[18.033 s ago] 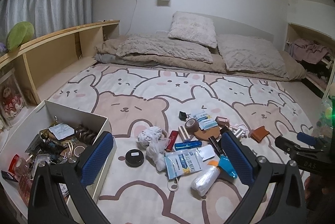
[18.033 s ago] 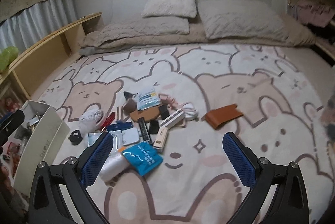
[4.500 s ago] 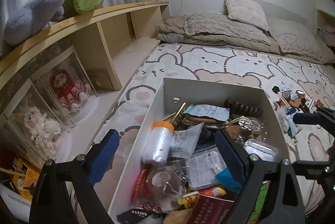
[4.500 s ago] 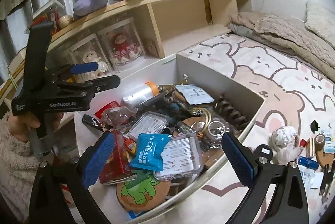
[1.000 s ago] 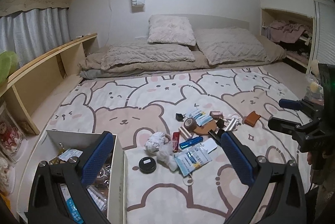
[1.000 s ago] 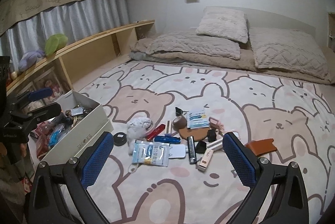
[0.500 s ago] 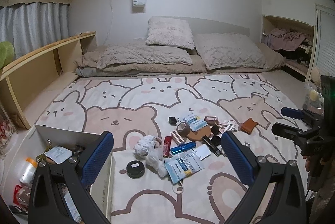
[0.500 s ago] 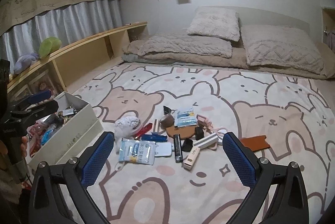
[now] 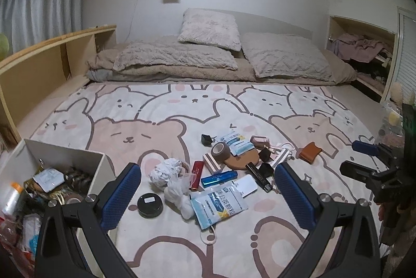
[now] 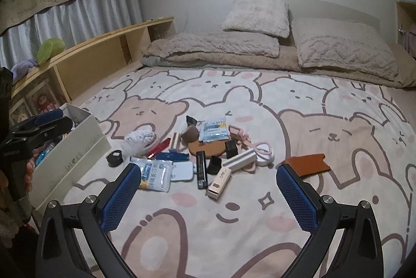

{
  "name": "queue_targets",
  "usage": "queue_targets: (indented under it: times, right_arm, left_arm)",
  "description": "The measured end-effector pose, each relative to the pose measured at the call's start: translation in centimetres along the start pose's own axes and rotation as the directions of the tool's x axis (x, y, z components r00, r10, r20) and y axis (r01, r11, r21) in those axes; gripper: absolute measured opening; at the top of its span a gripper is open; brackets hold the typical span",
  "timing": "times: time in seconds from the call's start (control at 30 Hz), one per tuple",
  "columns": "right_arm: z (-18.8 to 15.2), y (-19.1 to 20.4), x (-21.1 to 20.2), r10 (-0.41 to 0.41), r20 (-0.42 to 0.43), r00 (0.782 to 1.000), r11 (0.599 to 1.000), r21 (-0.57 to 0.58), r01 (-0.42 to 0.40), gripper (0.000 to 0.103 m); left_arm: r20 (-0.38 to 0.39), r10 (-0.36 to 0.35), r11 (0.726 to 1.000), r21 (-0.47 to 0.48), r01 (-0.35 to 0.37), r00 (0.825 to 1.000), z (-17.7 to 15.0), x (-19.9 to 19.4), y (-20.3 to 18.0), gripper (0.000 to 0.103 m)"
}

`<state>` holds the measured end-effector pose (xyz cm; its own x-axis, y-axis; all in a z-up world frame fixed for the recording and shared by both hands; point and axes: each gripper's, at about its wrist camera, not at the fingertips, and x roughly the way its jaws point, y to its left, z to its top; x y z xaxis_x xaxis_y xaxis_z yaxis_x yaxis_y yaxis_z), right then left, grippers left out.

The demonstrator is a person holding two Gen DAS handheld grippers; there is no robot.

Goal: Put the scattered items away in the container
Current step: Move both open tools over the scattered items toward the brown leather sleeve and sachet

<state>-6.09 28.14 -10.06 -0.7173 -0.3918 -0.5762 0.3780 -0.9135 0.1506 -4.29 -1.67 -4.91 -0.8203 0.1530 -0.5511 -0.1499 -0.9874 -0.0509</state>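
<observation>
Several small items lie in a heap on the animal-print bedspread: a blue-and-white sachet [image 9: 218, 205], a black round tin [image 9: 150, 205], crumpled white tissue [image 9: 166, 171], a red tube [image 9: 197, 174], a brown tape roll [image 9: 220, 152] and a brown leather card holder [image 10: 306, 165]. The white box [image 9: 65, 156], full of oddments, stands to the left of the heap. My left gripper [image 9: 208, 189] is open and empty, hovering short of the sachet. My right gripper [image 10: 208, 189] is open and empty too, above the bedspread in front of a beige stick [image 10: 219, 183].
Pillows and a folded blanket [image 9: 208, 54] lie at the head of the bed. A wooden shelf [image 10: 104, 54] with plush toys runs along the left side. An alcove with clothes [image 9: 364, 49] is at the far right. A hand [image 10: 27, 174] grips the left tool's handle.
Both views have drawn a little closer to the heap over the last second. The box now shows more at the left. Both grippers stay open with nothing in them.
</observation>
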Motion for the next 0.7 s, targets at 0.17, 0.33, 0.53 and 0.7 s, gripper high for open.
queue_targets:
  times: [0.17,0.33,0.53,0.7]
  right_arm:
    - [-0.7,-0.8,0.9,-0.010,-0.023,1.000,1.000,0.002,0.010,0.103]
    - [-1.3,-1.5,2.2,-0.022,-0.064,0.998,1.000,0.007,0.023,0.103]
    - [-2.0,-1.8,3.6,-0.028,-0.107,0.994,1.000,0.004,0.029,0.103]
    - [-2.9,-2.4,4.8,-0.018,-0.150,0.989,0.999,0.041,0.024,0.103]
  left_arm:
    - [-0.035,0.007,1.000,-0.014,-0.007,0.999,-0.8,1.8,0.2,0.103]
    - [-0.063,0.013,1.000,-0.001,-0.013,0.998,-1.6,3.3,0.1,0.103]
    - [-0.107,0.008,1.000,0.008,-0.007,0.994,-2.8,4.7,-0.2,0.103]
    - [-0.143,0.008,0.999,0.042,-0.002,0.990,-3.8,5.9,-0.8,0.103]
